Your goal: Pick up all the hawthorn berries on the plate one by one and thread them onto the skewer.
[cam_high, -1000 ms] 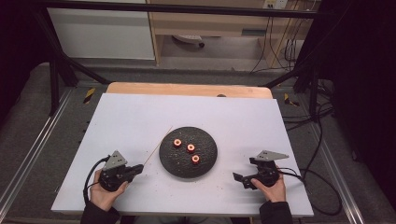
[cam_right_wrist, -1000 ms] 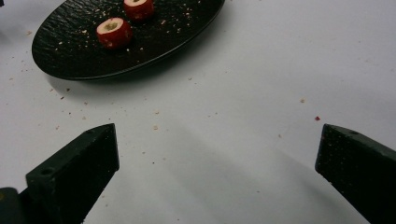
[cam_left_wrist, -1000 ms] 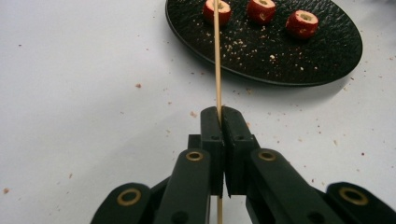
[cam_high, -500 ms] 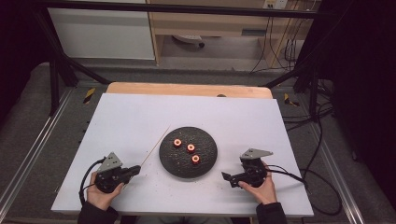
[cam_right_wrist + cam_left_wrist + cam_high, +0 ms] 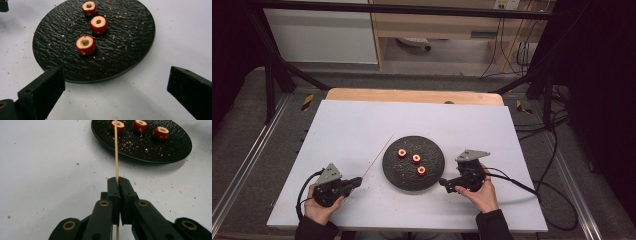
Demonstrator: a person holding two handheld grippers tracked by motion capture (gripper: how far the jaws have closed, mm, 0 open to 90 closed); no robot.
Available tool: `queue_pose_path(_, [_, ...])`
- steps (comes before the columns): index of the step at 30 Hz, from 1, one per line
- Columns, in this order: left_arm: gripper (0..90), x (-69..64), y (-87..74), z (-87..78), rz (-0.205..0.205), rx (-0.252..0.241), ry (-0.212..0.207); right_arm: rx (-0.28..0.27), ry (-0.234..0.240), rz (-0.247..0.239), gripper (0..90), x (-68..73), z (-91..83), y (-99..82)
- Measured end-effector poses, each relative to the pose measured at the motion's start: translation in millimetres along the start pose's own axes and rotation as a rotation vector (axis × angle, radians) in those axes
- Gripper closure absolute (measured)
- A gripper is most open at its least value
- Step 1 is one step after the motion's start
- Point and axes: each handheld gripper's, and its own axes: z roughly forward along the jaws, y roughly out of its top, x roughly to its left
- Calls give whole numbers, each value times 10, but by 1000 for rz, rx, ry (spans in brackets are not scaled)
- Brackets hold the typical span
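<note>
The left gripper (image 5: 117, 181) has its jaws closed tight on a thin wooden skewer (image 5: 116, 152), gripped low on the shaft so that the long free end points at the black plate (image 5: 396, 175); this hold suits spearing. Three cored red fruit pieces (image 5: 85, 45) sit on the plate in a short row, hollow ends up, each apart from the next; crumbs lie around them. The right gripper (image 5: 113, 82) hangs at the plate's near edge with jaws spread wide and nothing between them, facing the nearest piece; judged ready to pick or steady it.
</note>
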Motion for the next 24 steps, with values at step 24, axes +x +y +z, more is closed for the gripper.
queue_pose_path(24, [879, -26, -3, 24, 16, 7, -3, 256, 90, -105, 277, 280, 575, 684])
